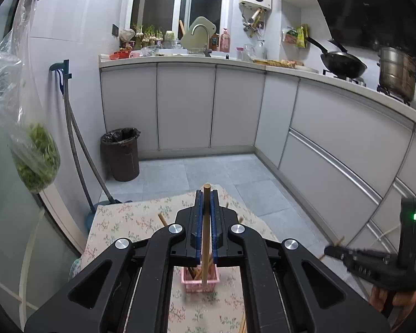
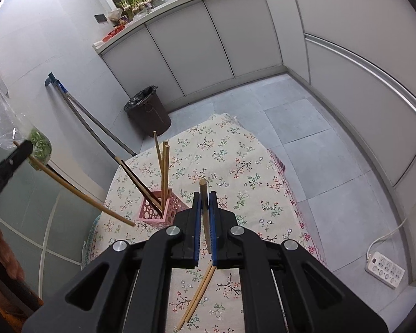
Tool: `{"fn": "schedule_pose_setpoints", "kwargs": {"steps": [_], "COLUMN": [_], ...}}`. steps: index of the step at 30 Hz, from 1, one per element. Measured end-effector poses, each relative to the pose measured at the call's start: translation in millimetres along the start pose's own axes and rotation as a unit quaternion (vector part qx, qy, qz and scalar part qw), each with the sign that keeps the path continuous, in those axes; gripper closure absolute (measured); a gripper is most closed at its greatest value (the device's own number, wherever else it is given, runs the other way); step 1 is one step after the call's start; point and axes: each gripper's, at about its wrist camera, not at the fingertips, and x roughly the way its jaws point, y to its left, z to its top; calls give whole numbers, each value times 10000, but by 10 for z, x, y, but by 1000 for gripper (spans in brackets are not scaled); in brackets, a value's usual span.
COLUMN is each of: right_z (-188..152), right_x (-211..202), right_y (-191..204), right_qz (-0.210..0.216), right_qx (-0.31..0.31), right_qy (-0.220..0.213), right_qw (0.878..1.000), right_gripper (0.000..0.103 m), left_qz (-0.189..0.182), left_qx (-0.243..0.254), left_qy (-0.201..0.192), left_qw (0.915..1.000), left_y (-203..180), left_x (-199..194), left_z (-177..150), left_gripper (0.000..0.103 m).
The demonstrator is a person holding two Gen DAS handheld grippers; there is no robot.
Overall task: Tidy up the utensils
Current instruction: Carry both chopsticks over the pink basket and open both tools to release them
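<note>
The pink holder (image 1: 199, 280) is largely hidden behind the gripper, its contents perhaps chopsticks, blurred.

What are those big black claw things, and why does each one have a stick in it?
Those are grippers, like big tongs. A person holds one in each hand, and a small camera rides on each gripper looking along its two fingers. That gives two pictures of the same kitchen.

In the left camera's picture, the left gripper is shut on a wooden chopstick. In the right camera's picture, the right gripper is shut on another chopstick.

Below them is a table with a flowery tablecloth. On it stands a pink holder with several chopsticks already inside, and two loose chopsticks lie on the cloth.
</note>
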Motion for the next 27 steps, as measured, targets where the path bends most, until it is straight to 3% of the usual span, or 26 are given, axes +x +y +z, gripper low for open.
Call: {"fn": "schedule_pose_setpoints", "kwargs": {"steps": [7,14,17,27], "right_z": [26,41,42,60], "right_x": [78,135,129,100], "right_y": [-69,-139,-125,-65], "right_qz": [-43,-88,-79,-64], "right_qx": [83,134,136,90], "right_qy": [55,127,128,137], "right_qw": [9999,9998,9998,9998], "right_gripper": [97,97,97,97], "left_qz": [100,95,82,217], "left_qx": [-41,-274,-569,-1492], "left_qy": [93,492,743,677], "left_qw": [9999,9984,9956,9863], "left_y": [45,153,261,661], "left_x": [250,674,804,615], "left_z": [77,-157,-323,-700], "left_gripper": [99,97,76,64]}}
